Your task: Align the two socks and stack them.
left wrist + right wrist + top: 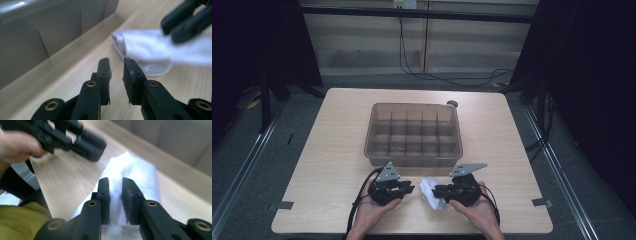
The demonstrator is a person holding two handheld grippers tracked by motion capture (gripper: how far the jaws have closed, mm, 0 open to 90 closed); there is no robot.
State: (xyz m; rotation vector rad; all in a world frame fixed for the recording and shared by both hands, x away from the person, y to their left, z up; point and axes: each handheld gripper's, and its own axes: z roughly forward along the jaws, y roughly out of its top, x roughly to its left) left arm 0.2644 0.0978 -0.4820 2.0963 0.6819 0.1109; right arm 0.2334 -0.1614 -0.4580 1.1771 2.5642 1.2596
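Just in front of the clear grey plastic divider box (413, 134), between it and your edge of the pale wooden table (327, 150), lies the small white folded cloth (430, 194), and that is the piece you are working on. Your right gripper (438, 190) sits over the cloth from the side away from the box's left end; in the right gripper view its 2 black jaws stand a narrow gap apart with white fabric (130, 170) showing between and beyond them, and I cannot tell whether the pads truly bite a fold. Your left gripper (408, 188) points at the cloth from the other side, jaws a little apart on bare wood, nothing between them, the cloth's rounded edge (140, 47) just ahead of its tips. To fold cleanly, I judge you should first settle the right pinch on 1 layer only, then slide the left tips up to the near edge and take it low, close to the table. Keep both hands parallel to the box's front wall so the cloth does not twist or bunch against it.
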